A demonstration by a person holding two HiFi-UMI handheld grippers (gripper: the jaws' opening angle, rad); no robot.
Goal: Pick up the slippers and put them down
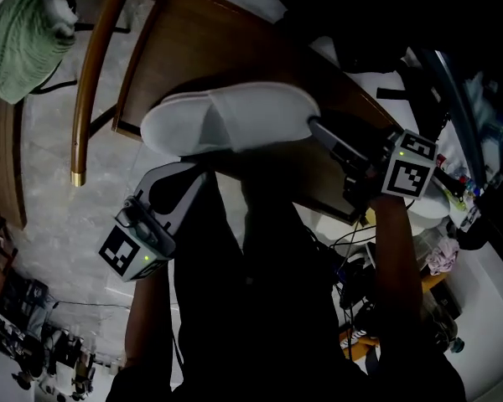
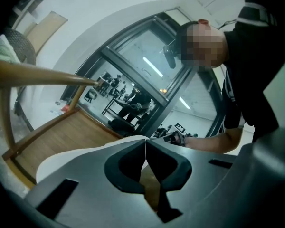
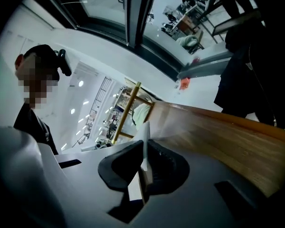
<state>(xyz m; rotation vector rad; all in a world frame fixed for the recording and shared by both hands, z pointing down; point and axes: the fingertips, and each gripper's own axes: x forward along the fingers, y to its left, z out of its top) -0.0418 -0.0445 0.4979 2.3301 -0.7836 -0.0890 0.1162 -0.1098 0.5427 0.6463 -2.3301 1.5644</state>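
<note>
Slipper (image 1: 226,117) in clenched right hand-held gripper (image 1: 313,125)

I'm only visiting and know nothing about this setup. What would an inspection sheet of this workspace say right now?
Surface: wooden chair seat, brown, under the slipper.
Job's things: one white slipper over the seat; no second one seen.
Clutter: green cloth beside the chair.
Grippers: right gripper shut on the slipper's edge; left gripper jaws together at the slipper's edge, grip unclear.
Cables: black cables on the floor.
Surroundings: pale floor, large windows.
</note>
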